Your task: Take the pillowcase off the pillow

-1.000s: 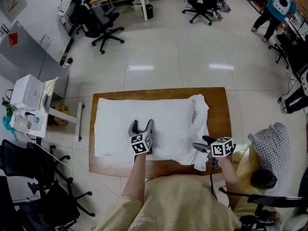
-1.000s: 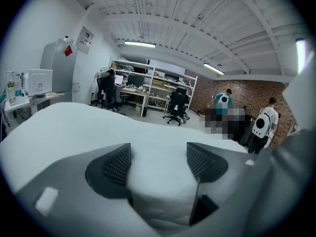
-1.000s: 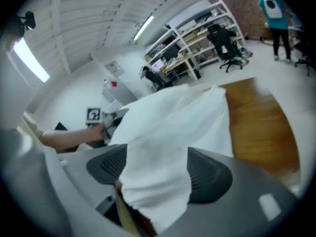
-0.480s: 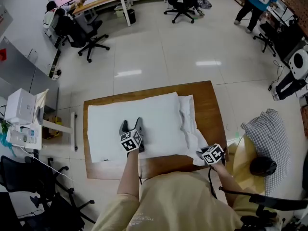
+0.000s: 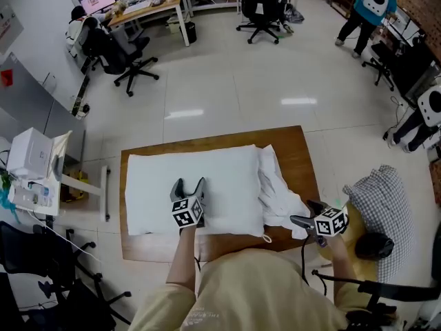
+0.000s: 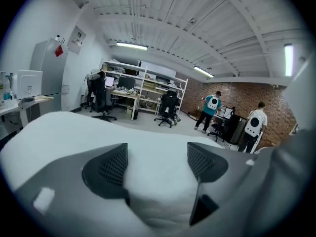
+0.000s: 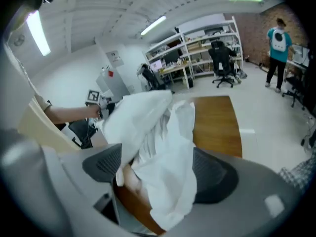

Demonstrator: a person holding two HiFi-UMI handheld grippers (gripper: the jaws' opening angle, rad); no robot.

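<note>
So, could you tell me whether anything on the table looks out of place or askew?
Only the pillowcase: it lies crumpled against the right end of the pillow, one corner drooping over the near edge of the table. Nothing looks torn or spilled.

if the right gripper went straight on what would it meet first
The bunched pillowcase: it hangs between the right gripper's jaws, which have just been opening. Behind it, probably the table.
</note>
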